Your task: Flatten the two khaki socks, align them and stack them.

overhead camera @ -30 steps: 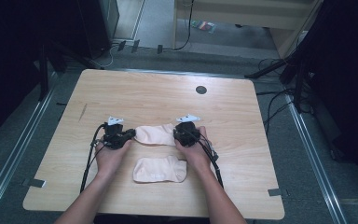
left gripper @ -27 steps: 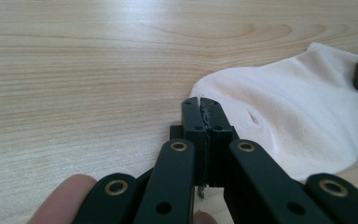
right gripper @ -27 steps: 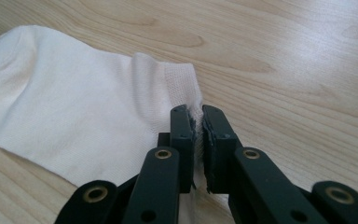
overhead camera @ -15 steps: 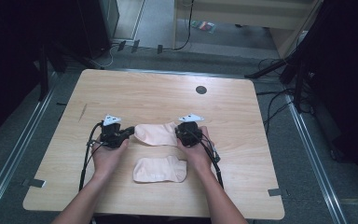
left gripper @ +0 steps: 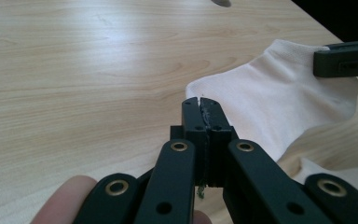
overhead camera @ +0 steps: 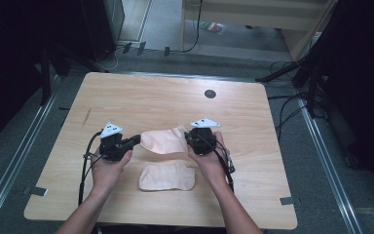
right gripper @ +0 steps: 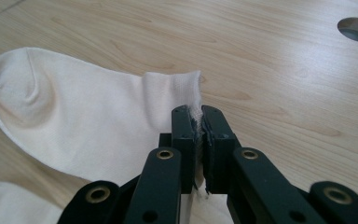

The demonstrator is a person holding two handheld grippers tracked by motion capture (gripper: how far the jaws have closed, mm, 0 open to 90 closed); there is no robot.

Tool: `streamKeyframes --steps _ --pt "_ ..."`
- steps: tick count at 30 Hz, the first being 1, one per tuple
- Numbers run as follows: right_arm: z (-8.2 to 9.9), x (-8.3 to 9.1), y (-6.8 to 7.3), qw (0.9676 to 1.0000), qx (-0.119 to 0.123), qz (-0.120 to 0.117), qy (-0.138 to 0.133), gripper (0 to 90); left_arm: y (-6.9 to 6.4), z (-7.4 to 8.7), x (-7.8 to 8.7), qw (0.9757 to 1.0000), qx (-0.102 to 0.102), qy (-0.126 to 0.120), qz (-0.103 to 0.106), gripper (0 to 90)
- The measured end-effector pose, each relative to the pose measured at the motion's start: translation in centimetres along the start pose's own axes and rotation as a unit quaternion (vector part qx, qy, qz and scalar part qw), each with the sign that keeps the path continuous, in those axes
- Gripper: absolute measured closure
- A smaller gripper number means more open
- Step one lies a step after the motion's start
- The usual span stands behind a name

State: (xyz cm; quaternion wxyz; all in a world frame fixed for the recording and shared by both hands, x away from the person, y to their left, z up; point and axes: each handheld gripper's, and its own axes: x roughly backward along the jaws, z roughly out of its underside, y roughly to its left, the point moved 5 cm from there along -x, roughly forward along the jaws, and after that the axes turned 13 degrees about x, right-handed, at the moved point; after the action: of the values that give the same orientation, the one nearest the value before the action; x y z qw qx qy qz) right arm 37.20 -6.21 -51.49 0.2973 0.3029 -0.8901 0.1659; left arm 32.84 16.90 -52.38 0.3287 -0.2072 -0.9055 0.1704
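Observation:
A pale peach sock (overhead camera: 164,140) hangs stretched between my two grippers, just above the wooden table (overhead camera: 151,97). My left gripper (overhead camera: 137,140) is shut on the sock's left end; in the left gripper view its jaws (left gripper: 200,105) pinch the edge of the sock (left gripper: 270,93). My right gripper (overhead camera: 190,137) is shut on the right end; in the right gripper view the jaws (right gripper: 198,113) clamp the cuff of the sock (right gripper: 84,116). A second matching sock (overhead camera: 168,176) lies flat on the table nearer the person, between the forearms.
A round cable hole (overhead camera: 210,93) sits in the far part of the table. Black cables trail from both grippers along the wrists. Dark equipment and floor cables surround the table; metal rails run along both sides.
Both hands have risen and moved a little away from the person, lifting the held sock off the table. The second sock has stayed in place.

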Motion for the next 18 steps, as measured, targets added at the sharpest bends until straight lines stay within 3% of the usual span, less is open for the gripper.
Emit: streamKeyframes --steps 9,18 --pt "0.6 2.7 1.3 0.9999 0.0 -0.011 -0.001 85.6 -0.5 1.6 2.1 0.9998 -0.003 0.008 0.017 90.0" --pt "3.4 4.8 3.1 0.9997 -0.001 -0.024 0.011 85.6 -1.2 4.6 3.8 0.9988 -0.008 0.036 0.034 90.0"
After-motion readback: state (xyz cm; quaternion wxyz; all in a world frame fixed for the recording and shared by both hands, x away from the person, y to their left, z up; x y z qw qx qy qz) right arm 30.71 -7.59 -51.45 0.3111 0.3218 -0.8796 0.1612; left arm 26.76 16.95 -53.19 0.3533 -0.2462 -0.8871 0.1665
